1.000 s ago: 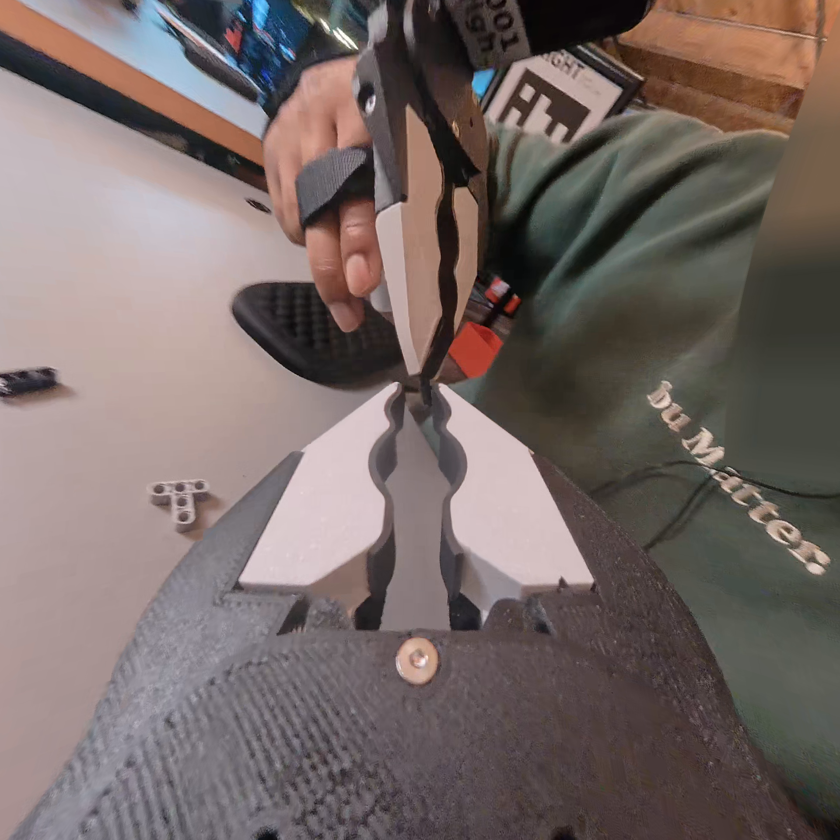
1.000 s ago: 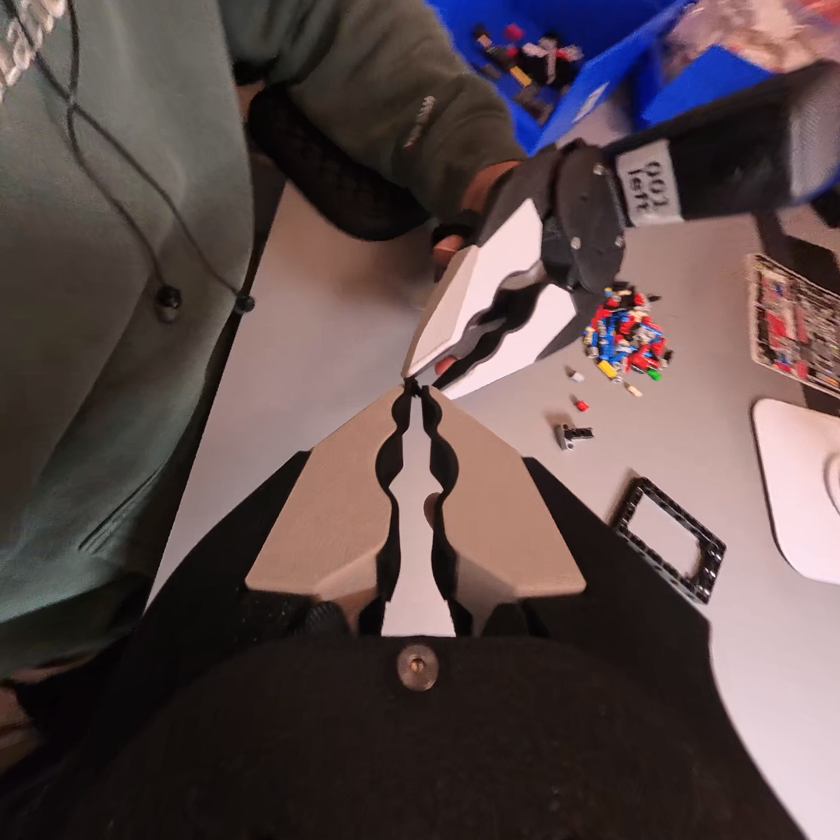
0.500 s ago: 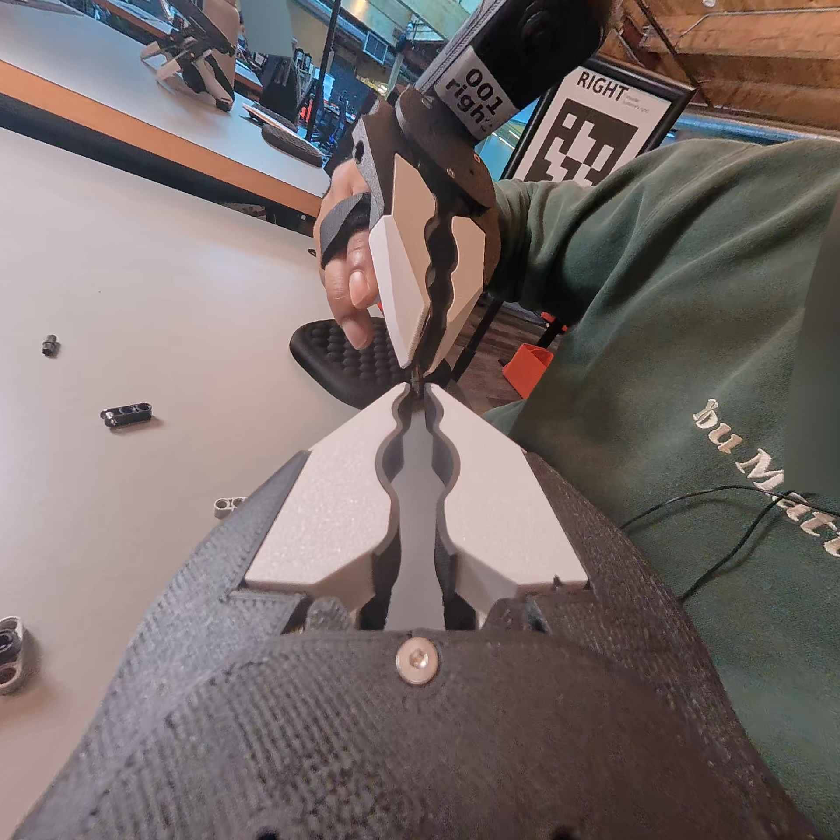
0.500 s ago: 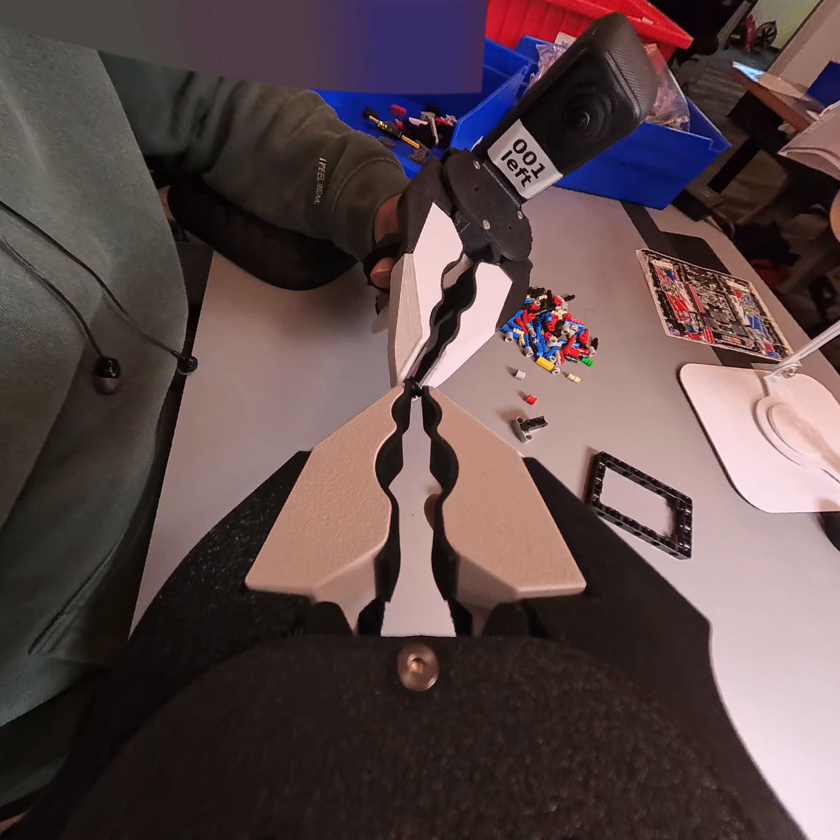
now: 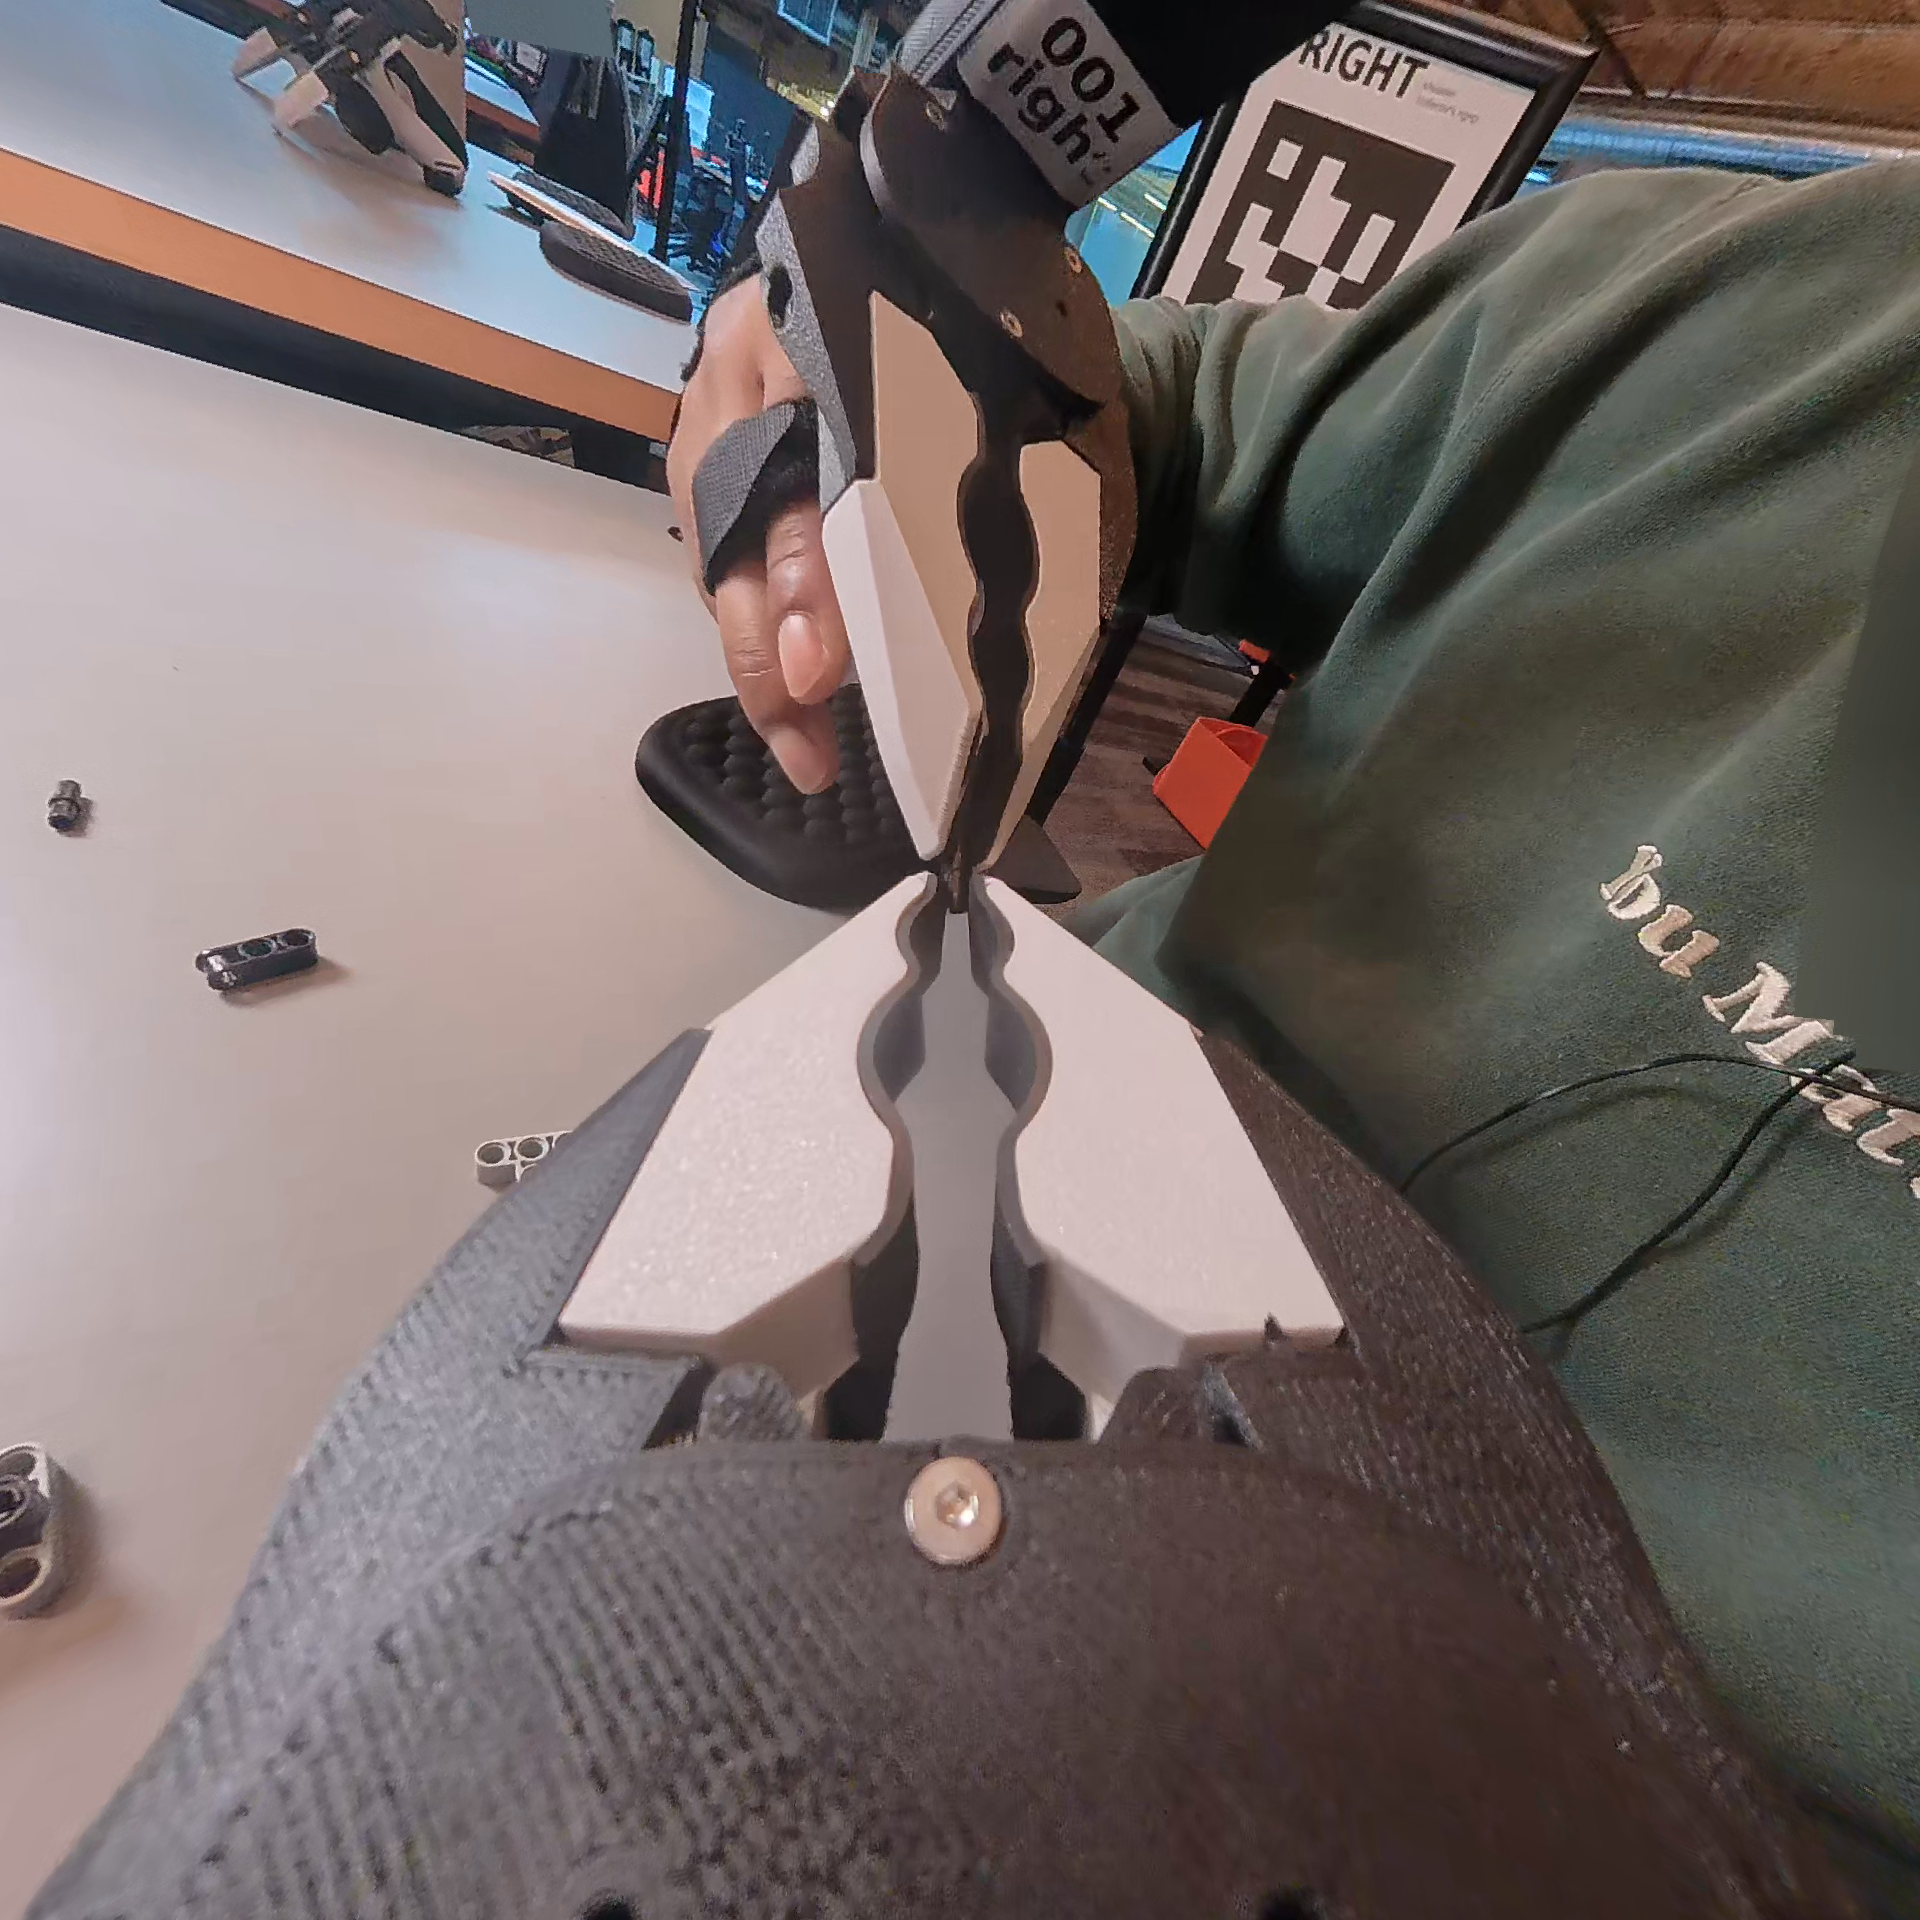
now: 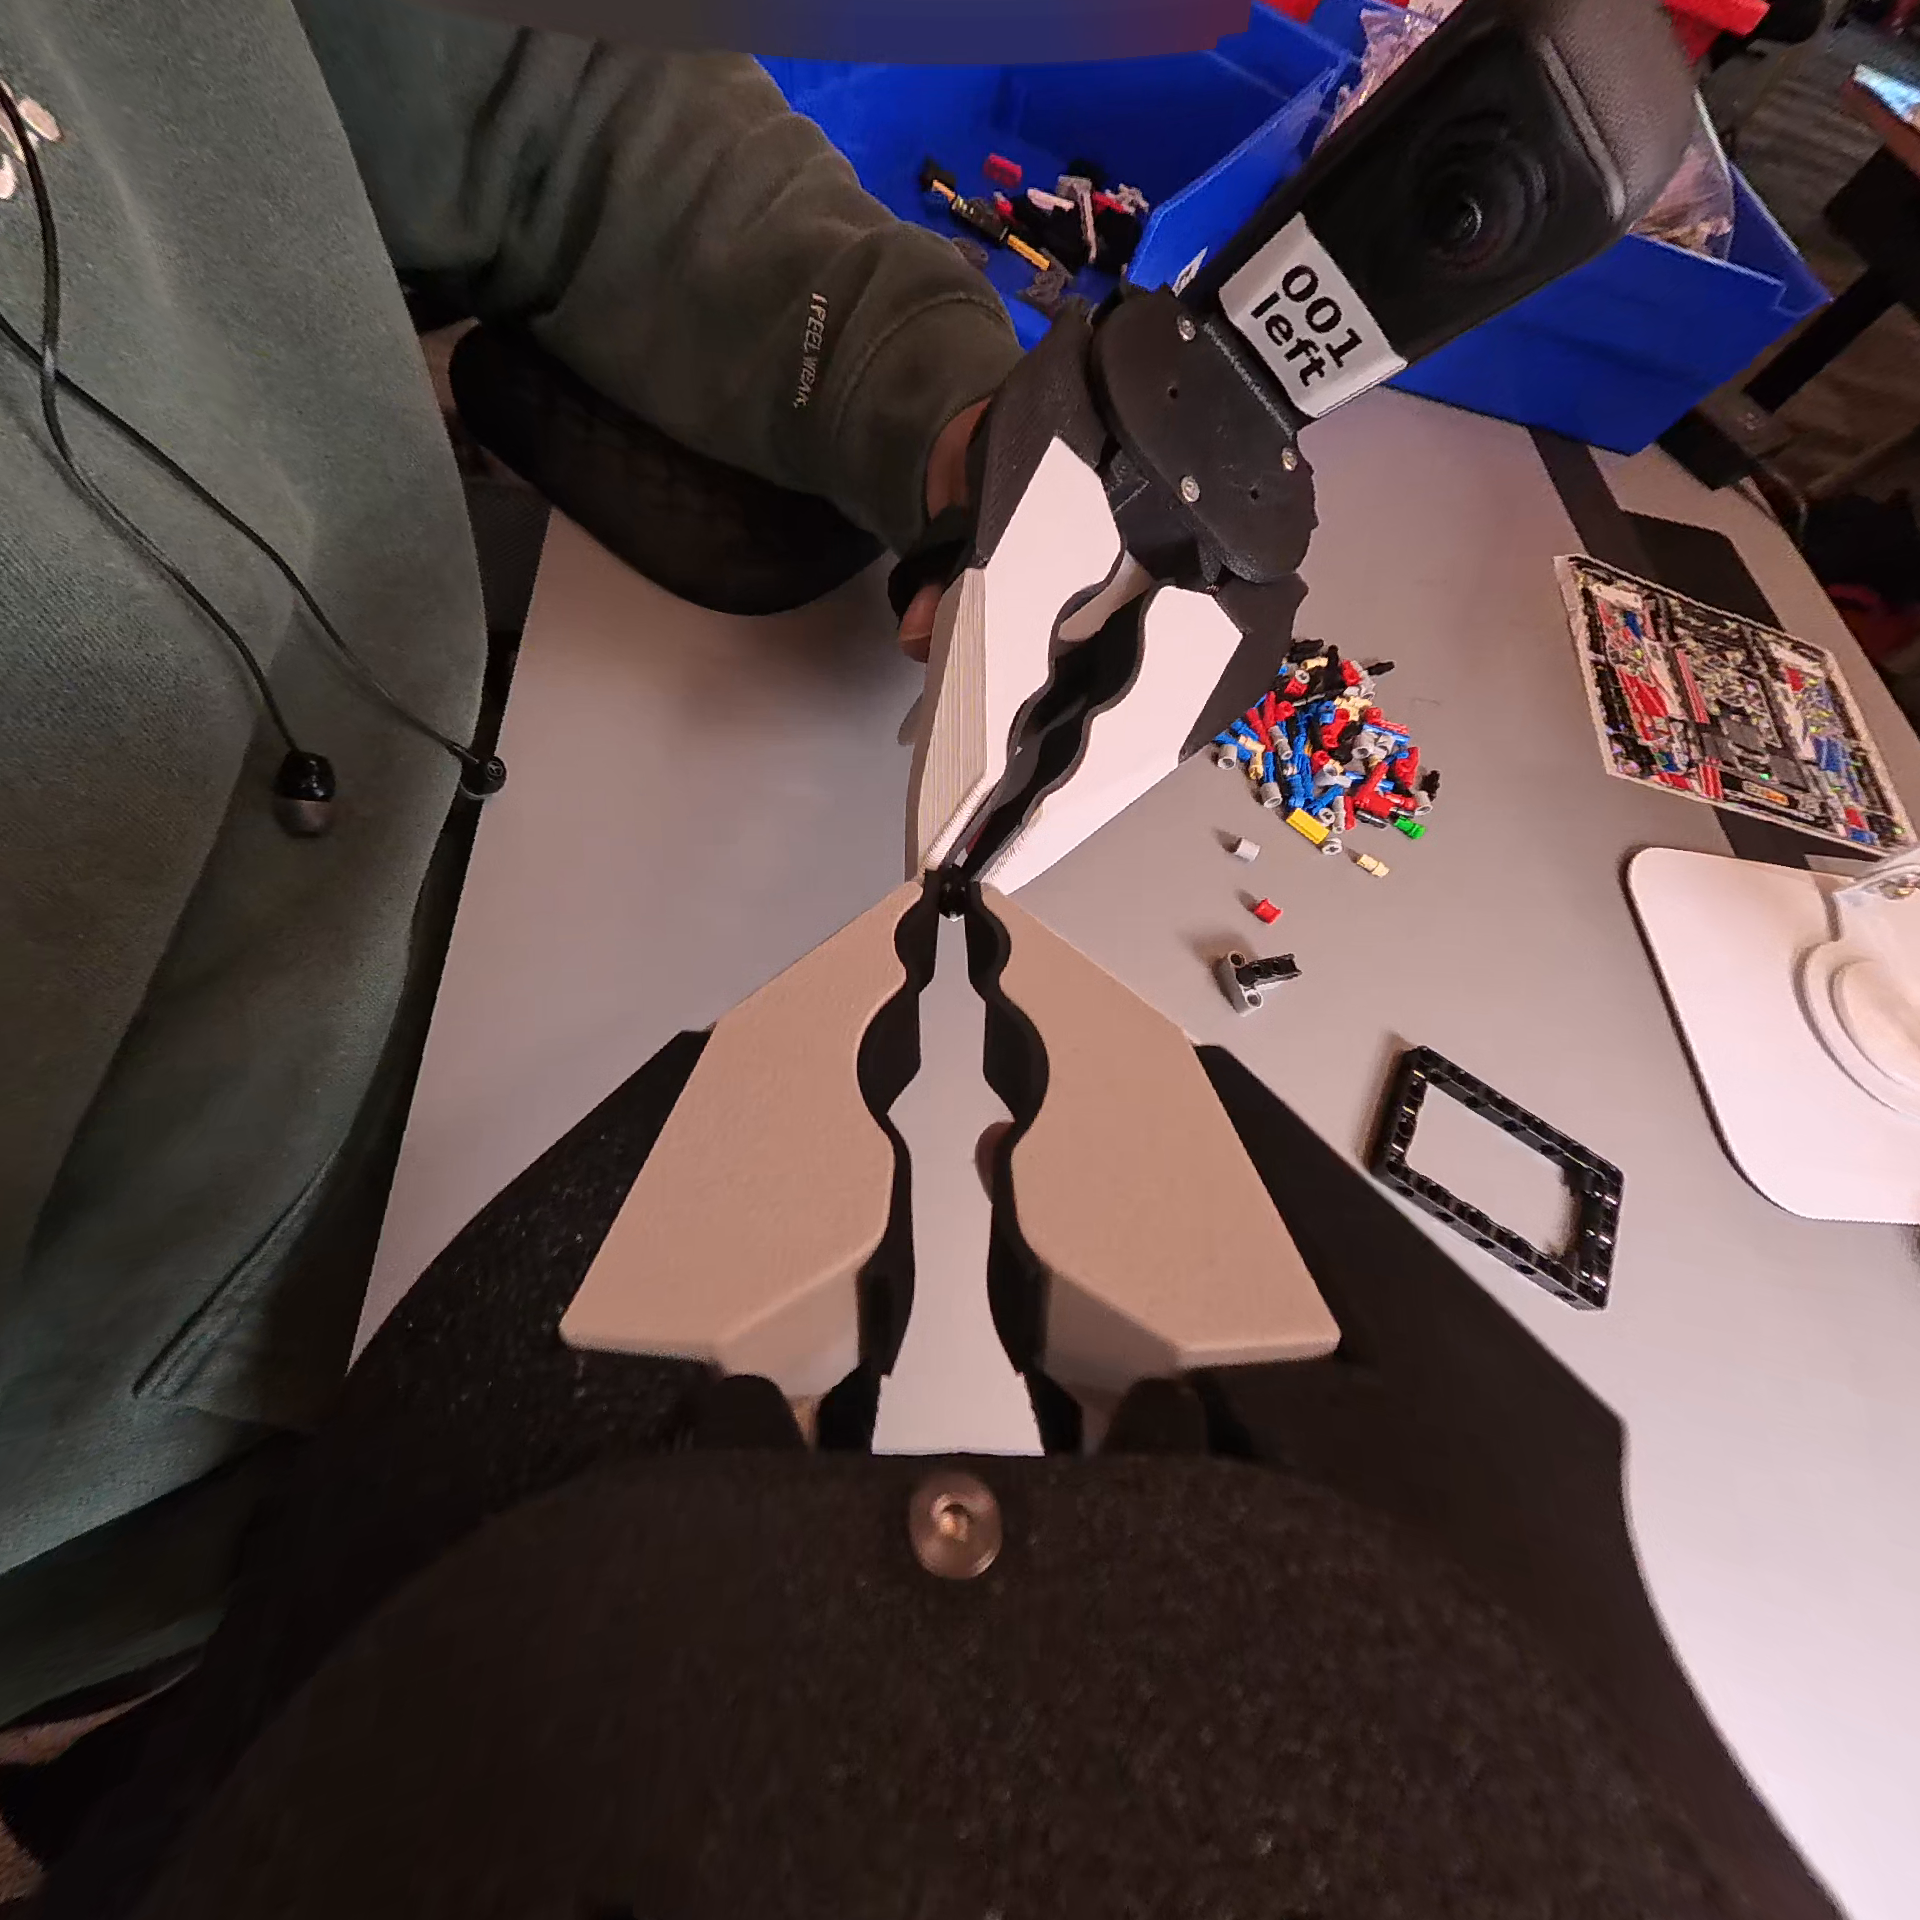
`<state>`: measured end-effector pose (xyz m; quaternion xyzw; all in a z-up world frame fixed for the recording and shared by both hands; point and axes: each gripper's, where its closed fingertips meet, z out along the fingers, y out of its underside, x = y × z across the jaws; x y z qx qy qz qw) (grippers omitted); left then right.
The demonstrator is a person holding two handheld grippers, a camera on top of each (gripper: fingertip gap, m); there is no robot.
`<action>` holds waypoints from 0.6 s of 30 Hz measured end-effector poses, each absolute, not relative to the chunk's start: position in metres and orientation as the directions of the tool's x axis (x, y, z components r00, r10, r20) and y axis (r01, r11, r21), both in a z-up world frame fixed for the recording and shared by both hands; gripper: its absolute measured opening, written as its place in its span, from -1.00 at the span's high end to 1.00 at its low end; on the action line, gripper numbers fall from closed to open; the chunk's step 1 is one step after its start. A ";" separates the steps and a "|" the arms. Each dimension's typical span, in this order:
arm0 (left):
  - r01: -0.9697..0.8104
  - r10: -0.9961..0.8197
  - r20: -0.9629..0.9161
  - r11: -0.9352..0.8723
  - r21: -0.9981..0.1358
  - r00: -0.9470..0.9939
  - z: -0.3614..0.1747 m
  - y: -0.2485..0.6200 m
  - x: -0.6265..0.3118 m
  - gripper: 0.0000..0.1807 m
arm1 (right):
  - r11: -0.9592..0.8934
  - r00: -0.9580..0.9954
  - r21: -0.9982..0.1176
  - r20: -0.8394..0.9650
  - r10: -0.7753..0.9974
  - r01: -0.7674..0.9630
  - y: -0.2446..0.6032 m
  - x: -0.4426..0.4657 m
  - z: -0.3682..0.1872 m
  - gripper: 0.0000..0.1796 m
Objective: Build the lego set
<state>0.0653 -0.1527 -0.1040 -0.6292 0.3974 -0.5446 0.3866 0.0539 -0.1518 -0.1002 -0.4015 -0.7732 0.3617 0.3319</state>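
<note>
Tiny black lego pin (image 6: 951, 896) pinched btwn both hand-held gripper tips, above table.

Grey table (image 6: 665, 727), matte top. Lying on it, right wrist view: heap of small mixed-colour lego pieces (image 6: 1330, 743); just beside the heap, loose grey (image 6: 1243, 847), red (image 6: 1264, 910) and tan (image 6: 1371, 864) bits; grey-and-black connector (image 6: 1257, 975); black rectangular frame (image 6: 1496, 1174), flat; printed instruction sheet (image 6: 1725, 707); white lamp base (image 6: 1756, 1018); blue bins (image 6: 1558, 343) at the far edge. Left wrist view: short black beam (image 5: 255, 957); small black pin (image 5: 69, 806); light grey beam (image 5: 520, 1153), partly hidden; grey-black part (image 5: 26, 1527) at the frame edge.
</note>
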 end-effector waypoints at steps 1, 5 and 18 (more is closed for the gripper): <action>-0.078 -0.920 0.380 -0.387 -0.919 0.094 -0.104 -0.152 0.065 0.97 | 0.414 -0.456 -0.823 0.218 0.862 0.389 -0.151 0.054 -0.101 0.98; -0.092 -0.917 0.334 -0.360 -0.928 0.218 -0.112 -0.134 0.058 0.84 | 0.389 -0.399 -0.787 0.199 0.895 0.479 -0.134 0.051 -0.108 0.98; -0.557 -0.857 -0.057 -0.280 -0.782 0.512 -0.204 -0.095 0.033 0.83 | 0.200 -0.223 -0.358 -0.024 0.975 0.912 -0.084 0.045 -0.198 0.98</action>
